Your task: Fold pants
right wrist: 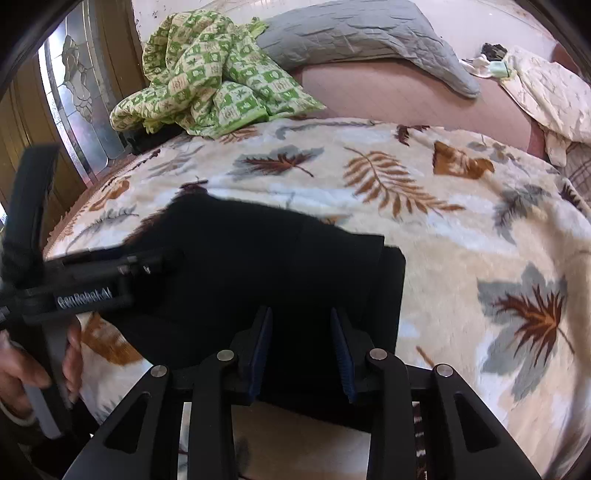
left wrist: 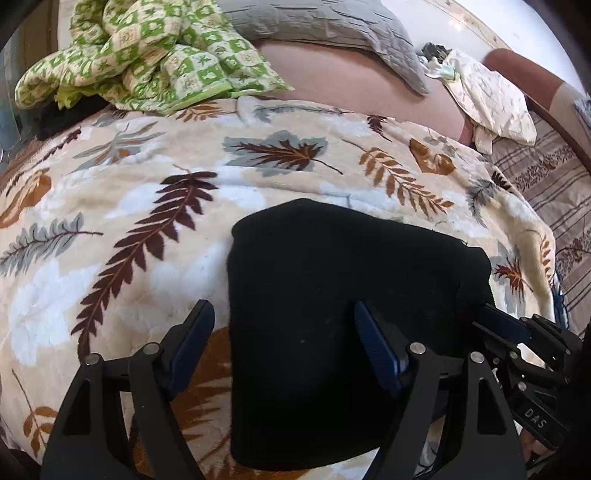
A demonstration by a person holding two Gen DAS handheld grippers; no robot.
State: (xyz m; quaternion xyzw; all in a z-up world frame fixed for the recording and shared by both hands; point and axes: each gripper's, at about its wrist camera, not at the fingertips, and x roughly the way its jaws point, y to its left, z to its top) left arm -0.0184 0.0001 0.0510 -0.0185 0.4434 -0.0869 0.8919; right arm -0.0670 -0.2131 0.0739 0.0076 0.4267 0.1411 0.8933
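Observation:
Black pants (left wrist: 332, 314) lie folded into a compact block on a leaf-patterned blanket (left wrist: 147, 206). My left gripper (left wrist: 282, 314) is open, its fingers straddling the block's left edge just above the cloth. My right gripper (right wrist: 301, 325) is open over the pants (right wrist: 258, 266) near their right side, with dark cloth between the blue pads; whether the pads touch it is unclear. The right gripper also shows at the right edge of the left wrist view (left wrist: 509, 325). The left gripper shows at the left of the right wrist view (right wrist: 155, 262), with the hand holding it.
A green checked quilt (left wrist: 147, 55) and a grey pillow (left wrist: 332, 26) lie at the far side of the bed. A cream pillow (left wrist: 491, 99) sits far right. A wooden door with glass panels (right wrist: 74, 92) stands beyond the bed's left edge.

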